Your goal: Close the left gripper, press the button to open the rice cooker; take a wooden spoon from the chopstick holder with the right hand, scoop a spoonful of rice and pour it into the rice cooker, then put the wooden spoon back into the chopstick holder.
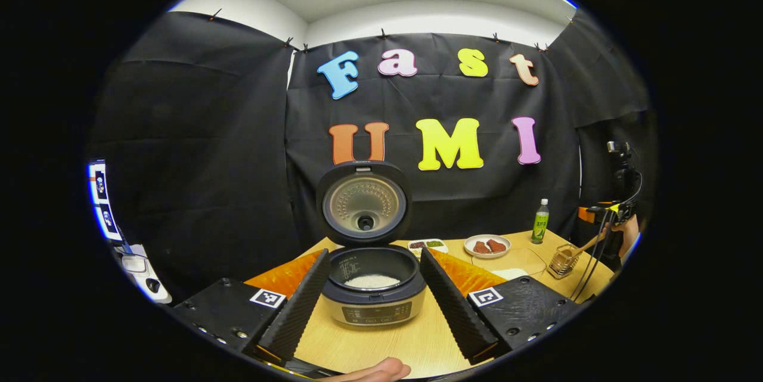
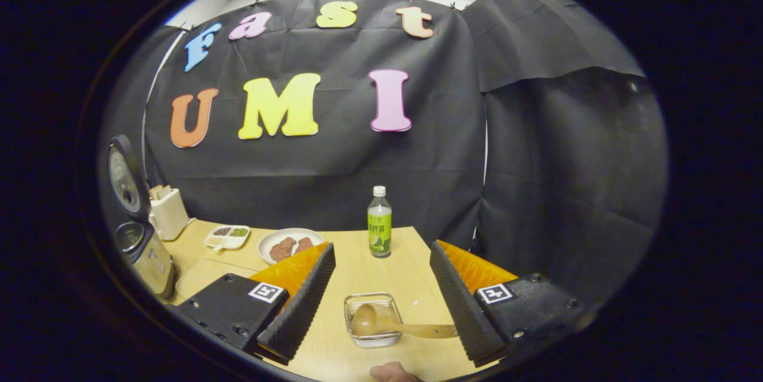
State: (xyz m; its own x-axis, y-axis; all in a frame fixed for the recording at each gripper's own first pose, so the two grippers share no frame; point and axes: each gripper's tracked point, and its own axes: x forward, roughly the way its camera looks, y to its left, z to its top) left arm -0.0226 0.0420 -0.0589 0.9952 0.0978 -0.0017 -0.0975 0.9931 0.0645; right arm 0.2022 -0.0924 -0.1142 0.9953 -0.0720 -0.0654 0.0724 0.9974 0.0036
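Wooden spoon [image 2: 387, 327] is seen lying in chopstick holder [image 2: 372, 320], between spread fingers of right gripper [image 2: 381, 304], touched by right finger, not clamped. Left gripper [image 1: 374, 289] is held apart, framing opened rice cooker [image 1: 372, 286]; rice is seen inside, so return is judged almost done.

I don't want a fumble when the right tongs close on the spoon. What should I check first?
1. Rice cooker lid up: ok.
2. Right tongs open: ok.
3. Wooden spoon in the chopstick holder, handle between the open fingers: ok.
4. Handle squarely centred for the grip: not ok, it lies toward one finger.
5. Left tongs off the cooker: ok.
6. Bottle clear, beyond the holder: ok.
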